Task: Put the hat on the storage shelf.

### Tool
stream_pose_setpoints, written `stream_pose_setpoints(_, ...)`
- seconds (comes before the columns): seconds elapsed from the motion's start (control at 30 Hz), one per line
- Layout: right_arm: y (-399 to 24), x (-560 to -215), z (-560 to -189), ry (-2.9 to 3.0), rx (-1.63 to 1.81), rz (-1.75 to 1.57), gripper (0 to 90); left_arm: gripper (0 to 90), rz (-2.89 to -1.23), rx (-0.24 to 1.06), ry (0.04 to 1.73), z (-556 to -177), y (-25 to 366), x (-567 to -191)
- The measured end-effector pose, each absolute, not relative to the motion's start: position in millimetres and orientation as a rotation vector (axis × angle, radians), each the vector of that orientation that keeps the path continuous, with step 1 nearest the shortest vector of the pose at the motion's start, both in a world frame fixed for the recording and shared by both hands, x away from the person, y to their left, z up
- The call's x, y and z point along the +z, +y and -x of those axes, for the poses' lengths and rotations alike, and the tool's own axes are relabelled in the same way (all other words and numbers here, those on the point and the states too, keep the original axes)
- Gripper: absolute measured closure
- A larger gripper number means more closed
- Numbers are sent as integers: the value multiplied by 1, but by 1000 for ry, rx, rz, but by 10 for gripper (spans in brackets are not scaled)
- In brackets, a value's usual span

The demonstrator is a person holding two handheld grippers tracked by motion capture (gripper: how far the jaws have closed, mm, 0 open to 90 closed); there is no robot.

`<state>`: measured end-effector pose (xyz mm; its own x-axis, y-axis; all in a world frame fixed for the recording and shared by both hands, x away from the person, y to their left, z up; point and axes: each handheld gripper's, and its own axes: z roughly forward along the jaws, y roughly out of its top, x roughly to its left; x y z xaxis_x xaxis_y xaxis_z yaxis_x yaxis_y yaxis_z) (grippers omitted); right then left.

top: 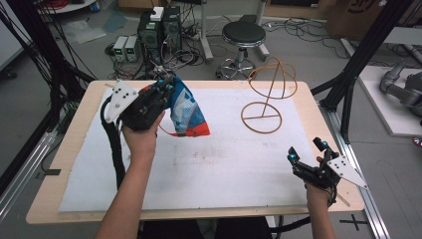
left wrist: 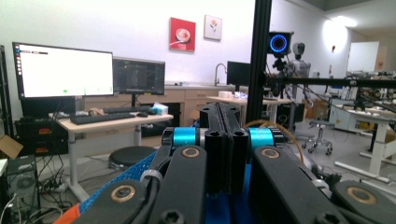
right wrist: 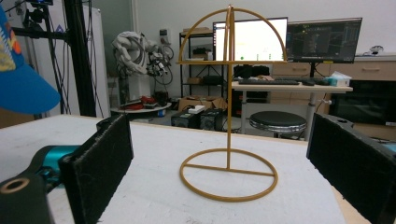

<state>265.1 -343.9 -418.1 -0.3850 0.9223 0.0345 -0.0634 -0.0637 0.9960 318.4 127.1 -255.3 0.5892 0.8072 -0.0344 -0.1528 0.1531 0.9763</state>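
High view: left tool (top: 166,87) clamps the blue cap (top: 186,112), lifted left of the wire stand (top: 266,94) on the table (top: 199,164); right tool (top: 308,152) near the stand, spread wide.
Left gripper view: jaws pressed together over blue fabric.
Right gripper view: jaws wide apart, stand upright between them, farther off.

Both forearms are showing bare, no sleeves. The left gripper (top: 164,89) and right gripper (top: 307,151) are wearing black bodies, teal cylinders at the joints, brass-ringed pivots, white triangular plates dotted with holes, and thick black cables trailing behind.
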Motion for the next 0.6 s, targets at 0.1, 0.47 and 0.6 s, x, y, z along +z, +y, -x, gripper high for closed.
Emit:
stream_pose_setpoints(0.1, -344, -418, -265, 1408, 1568, -977, 69, 889, -1224, 775, 655, -323, 121, -245)
stream_pose_setpoints(0.47, -346, -419, -266, 1403, 1575, -978, 69, 889, -1176, 789, 648, -351, 91, -213)
stream_pose_setpoints(0.6, -348, -419, -265, 1398, 1581, -986, 69, 889, -1160, 778, 655, -364, 79, -206)
